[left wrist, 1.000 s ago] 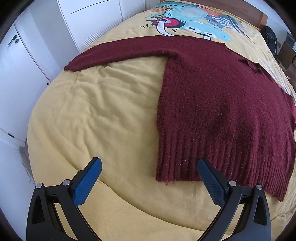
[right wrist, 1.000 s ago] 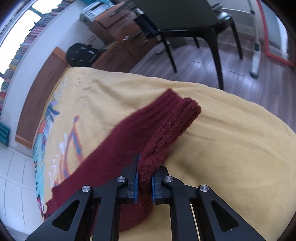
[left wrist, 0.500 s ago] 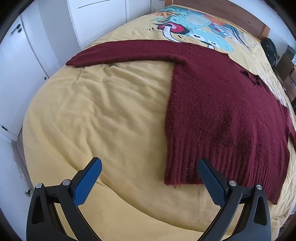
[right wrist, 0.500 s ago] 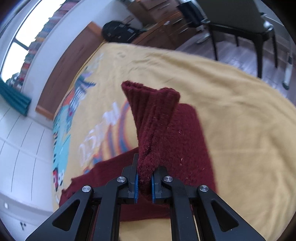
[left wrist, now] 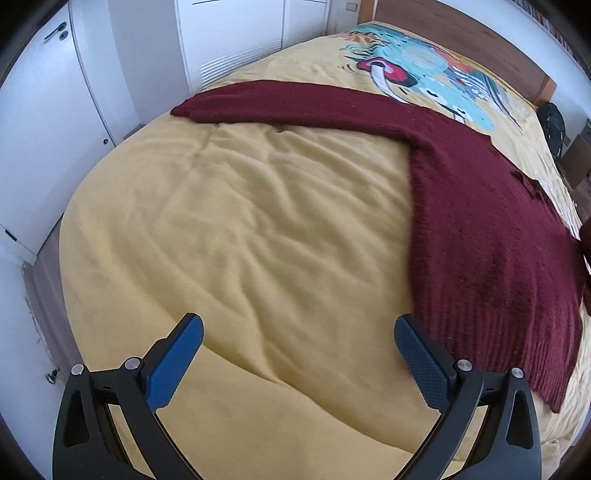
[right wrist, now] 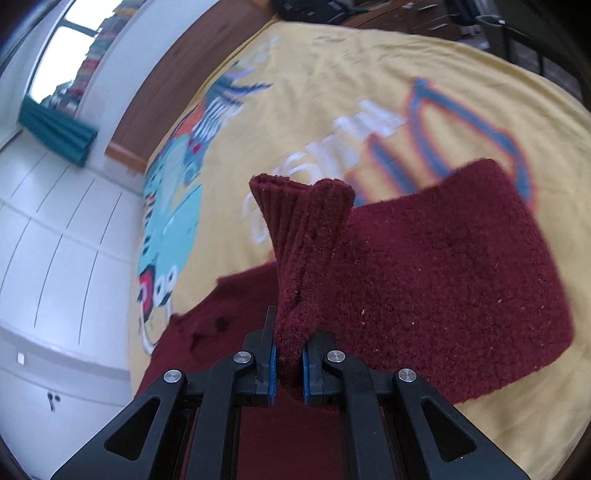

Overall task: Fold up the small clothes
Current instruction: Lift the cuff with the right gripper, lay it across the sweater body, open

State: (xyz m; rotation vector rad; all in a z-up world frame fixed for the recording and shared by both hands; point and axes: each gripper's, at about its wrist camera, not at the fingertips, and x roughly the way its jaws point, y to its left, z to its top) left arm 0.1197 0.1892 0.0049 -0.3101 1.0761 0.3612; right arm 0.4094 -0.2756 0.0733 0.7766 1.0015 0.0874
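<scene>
The right gripper (right wrist: pixel 288 360) pinches the ribbed cuff of the soft, floppy maroon knitted sweater (right wrist: pixel 443 280), whose other sleeve, ahead of the wide-open, empty left gripper (left wrist: pixel 295 354), looks best gripped at its cuff.

Left claw (left wrist: pixel 298 349) hangs wide open over bare yellow bedspread (left wrist: pixel 258 229), nothing between its blue pads. The maroon sweater (left wrist: pixel 491 236) lies flat to its right, one sleeve (left wrist: pixel 295 103) stretched toward the white wardrobe doors (left wrist: pixel 236 33).

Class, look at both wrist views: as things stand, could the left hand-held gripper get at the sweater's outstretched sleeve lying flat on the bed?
Probably yes. The left hand-held gripper is open over bare yellow bedspread, and nothing lies between it and the outstretched sleeve.
</scene>
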